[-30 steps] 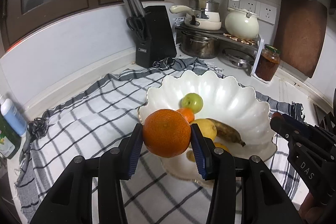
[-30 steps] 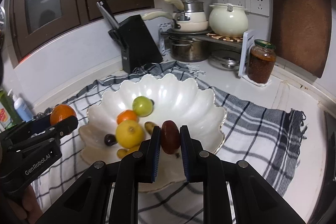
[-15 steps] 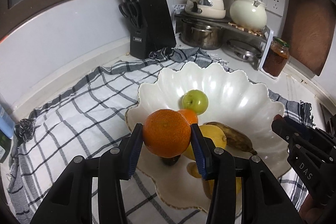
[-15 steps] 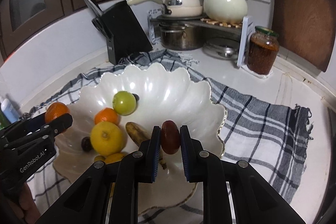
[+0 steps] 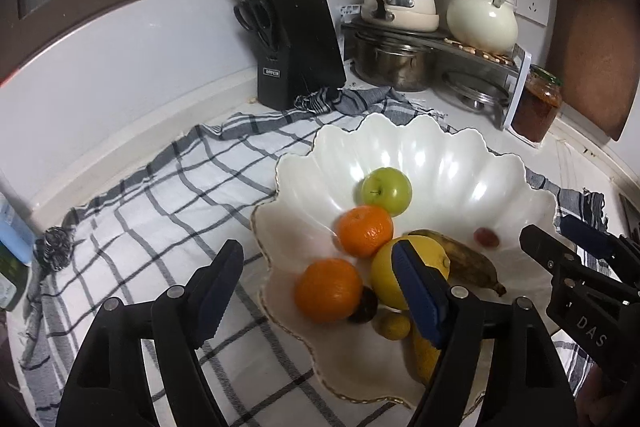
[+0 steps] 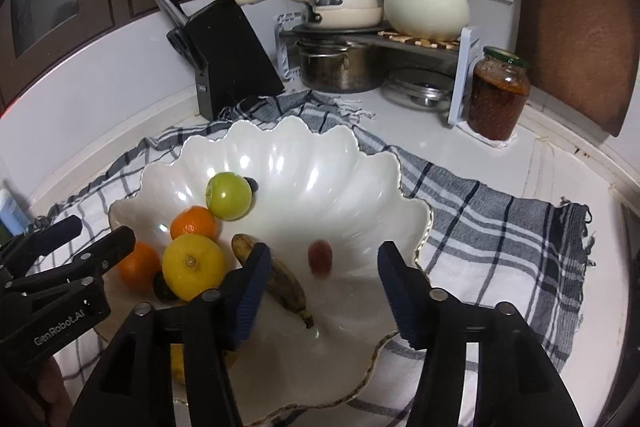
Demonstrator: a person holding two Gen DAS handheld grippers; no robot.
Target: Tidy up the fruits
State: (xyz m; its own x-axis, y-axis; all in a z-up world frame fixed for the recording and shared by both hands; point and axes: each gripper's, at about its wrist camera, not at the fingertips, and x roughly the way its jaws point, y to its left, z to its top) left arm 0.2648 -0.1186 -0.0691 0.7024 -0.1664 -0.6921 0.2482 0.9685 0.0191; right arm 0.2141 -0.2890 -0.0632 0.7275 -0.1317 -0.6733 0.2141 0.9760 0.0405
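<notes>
A white scalloped bowl sits on a checked cloth. My left gripper is open over the bowl's near left rim, with an orange lying in the bowl between its jaws. My right gripper is open above a small dark red fruit, blurred, in the bowl. The bowl also holds a second orange, a green apple, a lemon, a brown banana and a dark plum.
A black knife block stands behind the bowl. A pot rack with pots and a jar of red sauce are at the back right. A checked cloth covers the counter. Bottles stand at the far left.
Both grippers have opened. The orange has left my left gripper and the dark red fruit has left my right gripper; both now lie in the bowl. Both cameras moved closer over the bowl.
</notes>
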